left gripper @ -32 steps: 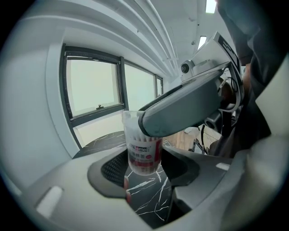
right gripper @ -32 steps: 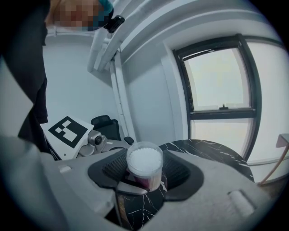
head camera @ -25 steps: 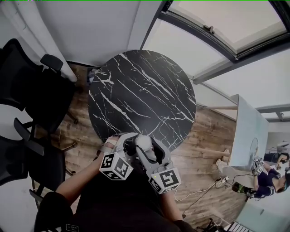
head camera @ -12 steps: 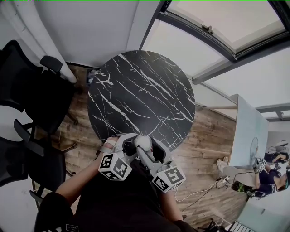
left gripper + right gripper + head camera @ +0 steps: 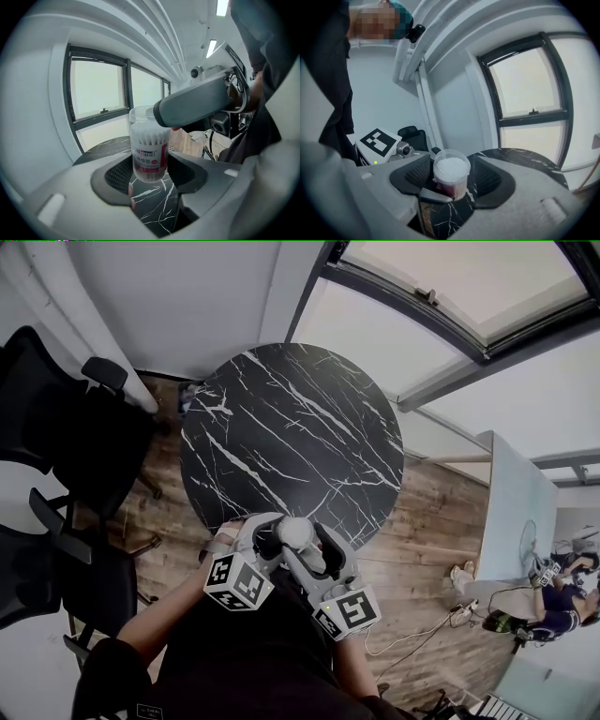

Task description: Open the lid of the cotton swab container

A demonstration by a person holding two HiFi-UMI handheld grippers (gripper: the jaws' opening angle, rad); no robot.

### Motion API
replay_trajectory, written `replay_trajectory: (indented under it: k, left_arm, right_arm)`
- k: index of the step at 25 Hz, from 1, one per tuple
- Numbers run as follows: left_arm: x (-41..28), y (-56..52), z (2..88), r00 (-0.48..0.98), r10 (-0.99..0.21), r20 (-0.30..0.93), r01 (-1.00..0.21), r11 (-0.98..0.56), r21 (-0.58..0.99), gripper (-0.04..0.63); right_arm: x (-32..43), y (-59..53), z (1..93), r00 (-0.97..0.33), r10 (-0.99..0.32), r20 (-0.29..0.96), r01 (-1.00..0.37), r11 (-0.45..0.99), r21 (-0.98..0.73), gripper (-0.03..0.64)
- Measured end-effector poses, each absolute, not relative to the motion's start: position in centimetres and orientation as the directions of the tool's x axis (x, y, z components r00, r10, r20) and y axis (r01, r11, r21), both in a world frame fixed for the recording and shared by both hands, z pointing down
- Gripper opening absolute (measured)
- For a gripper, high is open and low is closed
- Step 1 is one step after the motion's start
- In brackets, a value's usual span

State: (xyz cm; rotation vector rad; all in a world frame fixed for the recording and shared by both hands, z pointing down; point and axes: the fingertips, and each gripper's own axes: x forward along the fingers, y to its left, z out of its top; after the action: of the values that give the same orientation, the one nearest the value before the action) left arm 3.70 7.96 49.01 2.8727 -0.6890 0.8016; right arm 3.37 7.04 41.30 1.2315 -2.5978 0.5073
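So the left tool (image 5: 151, 172) is pinching the clear plastic cotton swab container (image 5: 149, 147) by its lower half. It's holding it up off the round black marble tabletop (image 5: 291, 427), right by the near edge. The right tool (image 5: 451, 180) has just been spreading its jaws, and the container's top sits between them with a sliver of gap on either side. The left gripper view gives you the red label. The right gripper view only shows the white swab tips from above.
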Motion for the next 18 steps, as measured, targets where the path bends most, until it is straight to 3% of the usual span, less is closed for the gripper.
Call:
replay_trajectory:
  k: [5, 9, 18]
  left_arm:
    - [3.3, 7.5, 49.3, 0.746, -0.404, 0.529, -0.461, -0.887, -0.028, 0.239]
    - [3.2, 7.3, 49.4, 0.738, -0.403, 0.542, -0.475, -0.88, -0.006, 0.239]
    - [3.7, 8.2, 49.6, 0.741, -0.379, 0.555, -0.461, -0.887, 0.01, 0.241]
  right_arm:
    - [3.3, 7.7, 40.2, -0.605, -0.709, 0.362, -0.758, 0.652, 0.009, 0.276]
    - [3.2, 8.9, 41.4, -0.559, -0.69, 0.459, -0.685, 0.697, 0.212, 0.276]
    - [2.1, 9.5, 41.5, -0.514, -0.732, 0.447, -0.631, 0.676, 0.38, 0.199]
